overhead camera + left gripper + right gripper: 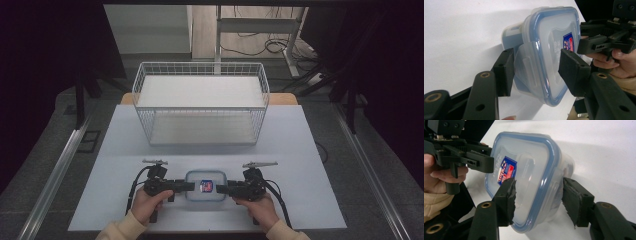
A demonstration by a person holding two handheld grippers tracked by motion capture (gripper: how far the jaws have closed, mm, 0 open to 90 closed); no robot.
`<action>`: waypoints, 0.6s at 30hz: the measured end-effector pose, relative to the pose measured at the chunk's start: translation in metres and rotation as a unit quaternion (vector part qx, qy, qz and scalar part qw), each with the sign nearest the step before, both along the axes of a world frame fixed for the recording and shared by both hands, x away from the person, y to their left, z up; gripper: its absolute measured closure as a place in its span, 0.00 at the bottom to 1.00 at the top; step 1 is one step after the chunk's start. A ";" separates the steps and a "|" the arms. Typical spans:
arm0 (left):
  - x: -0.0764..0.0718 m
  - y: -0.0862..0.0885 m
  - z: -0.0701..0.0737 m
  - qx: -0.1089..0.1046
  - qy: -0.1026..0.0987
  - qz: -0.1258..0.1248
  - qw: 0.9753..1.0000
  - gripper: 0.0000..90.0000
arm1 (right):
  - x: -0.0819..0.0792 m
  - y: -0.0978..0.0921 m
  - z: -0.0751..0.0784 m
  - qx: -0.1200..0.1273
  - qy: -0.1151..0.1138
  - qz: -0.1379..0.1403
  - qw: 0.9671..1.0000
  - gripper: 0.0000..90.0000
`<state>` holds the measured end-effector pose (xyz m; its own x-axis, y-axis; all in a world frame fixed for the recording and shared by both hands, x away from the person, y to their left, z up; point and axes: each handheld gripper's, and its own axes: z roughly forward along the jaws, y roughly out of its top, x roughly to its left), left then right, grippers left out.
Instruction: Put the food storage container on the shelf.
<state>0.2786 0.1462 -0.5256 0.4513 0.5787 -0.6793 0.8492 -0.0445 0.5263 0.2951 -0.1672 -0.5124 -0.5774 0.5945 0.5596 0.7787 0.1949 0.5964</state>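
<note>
Both my grippers, left and right, straddle the lidded container's end clasps near the table's front edge, jaws part-open, so I squeeze evenly before lifting.

The high view looks forward and down on the table from above the person's side, far off; each gripper view rides very close behind its own jaws, low by the table, looking sideways at the other; all three share the lidded box in the middle.
</note>
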 end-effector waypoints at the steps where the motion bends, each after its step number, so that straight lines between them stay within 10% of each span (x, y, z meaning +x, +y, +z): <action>1: 0.000 0.000 0.000 0.000 -0.001 0.000 1.000 0.53 | -0.001 0.000 0.000 0.000 0.000 -0.001 1.000 0.51; 18: -0.005 0.000 0.004 0.005 -0.017 0.003 1.000 0.55 | -0.006 0.000 0.004 0.002 -0.009 -0.010 1.000 0.56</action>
